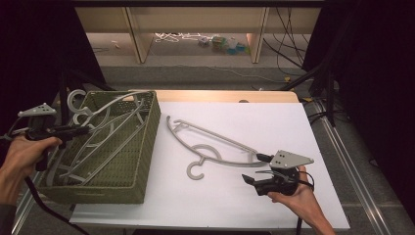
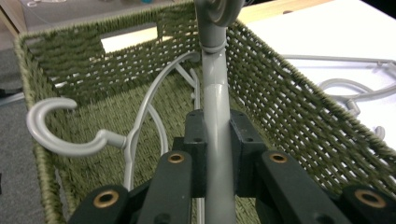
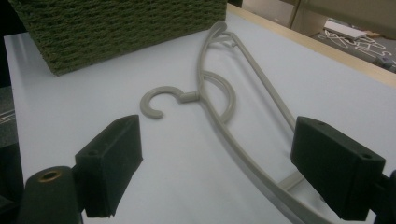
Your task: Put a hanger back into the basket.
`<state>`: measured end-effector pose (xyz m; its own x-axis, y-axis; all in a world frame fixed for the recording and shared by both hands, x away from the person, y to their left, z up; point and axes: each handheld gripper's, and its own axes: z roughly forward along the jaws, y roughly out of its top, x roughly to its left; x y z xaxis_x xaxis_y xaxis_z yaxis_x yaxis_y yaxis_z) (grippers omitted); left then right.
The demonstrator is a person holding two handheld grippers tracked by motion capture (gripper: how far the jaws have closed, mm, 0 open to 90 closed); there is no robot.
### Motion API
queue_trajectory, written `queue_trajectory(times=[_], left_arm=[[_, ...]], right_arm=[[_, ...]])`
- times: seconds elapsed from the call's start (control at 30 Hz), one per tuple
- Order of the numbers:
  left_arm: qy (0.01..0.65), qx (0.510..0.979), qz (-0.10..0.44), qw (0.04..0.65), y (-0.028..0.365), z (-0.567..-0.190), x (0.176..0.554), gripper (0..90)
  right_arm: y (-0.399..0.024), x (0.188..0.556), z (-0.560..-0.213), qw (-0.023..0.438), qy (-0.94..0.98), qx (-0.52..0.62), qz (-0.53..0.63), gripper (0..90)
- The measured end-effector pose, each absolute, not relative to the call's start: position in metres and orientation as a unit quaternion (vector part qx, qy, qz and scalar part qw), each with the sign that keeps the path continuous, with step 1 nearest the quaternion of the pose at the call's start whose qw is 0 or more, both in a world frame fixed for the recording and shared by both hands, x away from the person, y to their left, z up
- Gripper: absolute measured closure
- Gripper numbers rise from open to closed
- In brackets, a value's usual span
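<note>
The grey plastic hanger [image 1: 215,147] lying flat near the middle of the white worktop [image 1: 293,122] looks light, stiff and somewhat slick, best pinched on a thin arm or its neck. The right claw [image 1: 260,172] stands released at the hanger's end toward the worktop's near right corner. By the left edge, the left claw [image 1: 80,130] grips another hanger [image 2: 217,116] over the green woven basket [image 1: 147,147]
</note>
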<state>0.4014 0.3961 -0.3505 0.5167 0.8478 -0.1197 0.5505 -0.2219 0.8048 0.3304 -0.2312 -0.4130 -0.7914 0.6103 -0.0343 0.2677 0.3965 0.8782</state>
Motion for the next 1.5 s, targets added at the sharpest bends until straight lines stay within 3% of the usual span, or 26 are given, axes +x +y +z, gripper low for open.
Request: queue_trajectory(times=[1.13, 1.5], left_arm=[[0.52, 0.765, 0.13, 0.358, 0.397, -0.417, 0.422, 78.3], [0.561, 0.751, 0.15, 0.314, 0.398, -0.419, 0.427, 68.4]], right_arm=[[-0.228, 0.33, -0.416, 0.178, 0.817, 0.265, 0.48, 17.4], [-0.229, 0.33, -0.416, 0.174, 0.822, 0.262, 0.474, 17.4]])
